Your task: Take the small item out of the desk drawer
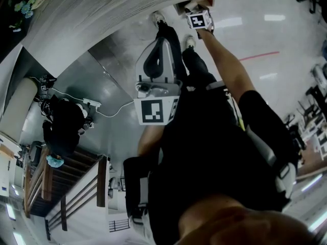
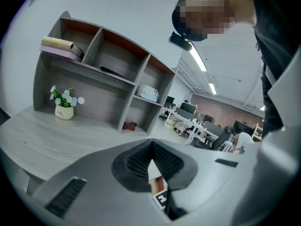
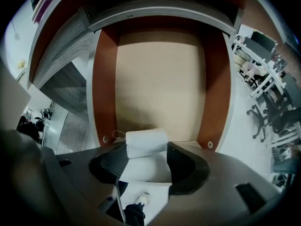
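Note:
In the right gripper view the desk drawer (image 3: 160, 84) stands open, with a beige floor and red-brown side walls. A small white roll (image 3: 146, 142) sits between my right gripper's (image 3: 146, 160) pads, touching both, just over the drawer's front edge. A thin loose thread lies behind it. In the head view the right gripper (image 1: 191, 6) is stretched out to the drawer (image 1: 180, 6) under the desk top (image 1: 102, 14). My left gripper (image 1: 162, 44) is held close to the body. In its own view the left gripper (image 2: 150, 147) is shut with nothing in it.
A grey shelf unit (image 2: 108, 79) stands on the desk with a small flower pot (image 2: 64, 108) and books (image 2: 59, 46). Office desks and chairs (image 3: 268, 102) fill the room to the right. A white cable (image 1: 102, 108) trails on the floor at left, near a wooden rail (image 1: 71, 188).

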Tool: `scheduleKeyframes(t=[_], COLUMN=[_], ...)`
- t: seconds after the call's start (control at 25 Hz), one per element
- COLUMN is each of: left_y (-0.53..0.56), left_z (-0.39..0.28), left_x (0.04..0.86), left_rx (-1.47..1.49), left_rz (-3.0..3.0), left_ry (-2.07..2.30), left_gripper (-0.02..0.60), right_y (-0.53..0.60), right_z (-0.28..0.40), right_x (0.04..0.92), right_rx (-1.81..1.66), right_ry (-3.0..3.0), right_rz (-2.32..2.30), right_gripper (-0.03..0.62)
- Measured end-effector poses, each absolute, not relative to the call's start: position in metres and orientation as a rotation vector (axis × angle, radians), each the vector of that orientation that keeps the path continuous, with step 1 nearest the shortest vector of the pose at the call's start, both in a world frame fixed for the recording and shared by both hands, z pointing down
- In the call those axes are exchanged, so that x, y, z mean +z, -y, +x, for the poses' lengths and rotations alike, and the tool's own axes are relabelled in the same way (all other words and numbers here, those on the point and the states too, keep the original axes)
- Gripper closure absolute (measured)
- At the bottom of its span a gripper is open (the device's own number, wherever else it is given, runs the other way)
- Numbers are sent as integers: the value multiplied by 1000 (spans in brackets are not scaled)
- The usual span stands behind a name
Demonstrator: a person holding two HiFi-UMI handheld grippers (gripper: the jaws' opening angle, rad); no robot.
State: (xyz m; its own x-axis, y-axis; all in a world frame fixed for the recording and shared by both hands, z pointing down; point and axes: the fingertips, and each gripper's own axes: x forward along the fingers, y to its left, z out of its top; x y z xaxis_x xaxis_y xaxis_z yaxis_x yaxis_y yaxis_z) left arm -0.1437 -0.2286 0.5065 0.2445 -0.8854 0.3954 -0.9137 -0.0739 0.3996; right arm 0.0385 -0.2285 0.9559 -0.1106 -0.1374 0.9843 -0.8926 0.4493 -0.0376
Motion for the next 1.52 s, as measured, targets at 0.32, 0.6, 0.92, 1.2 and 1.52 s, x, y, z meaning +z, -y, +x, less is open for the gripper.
scheduleKeyframes(t=[0.32,0.6,0.92,1.2,1.52], left_y=[220,207,178,145,109], left_z=[-135,-126,-114,-103,-91], left_x=[496,478,456,439,417], left_rx=[62,36,32,52,30], left_rz=[1970,1989,2021,2071,2094], left_ry=[1646,1664,1697,1720,1755], left_gripper=[583,583,583,583,583], right_y=[227,224,216,207,187], right_z=[38,37,28,26,28], right_x=[940,919,883,848,806], right_rx=[825,809,816,789,789], right_ry=[1589,1629,1696,1746,1807], right_rz=[946,944,934,949,959], right_gripper=[344,344,344,344,344])
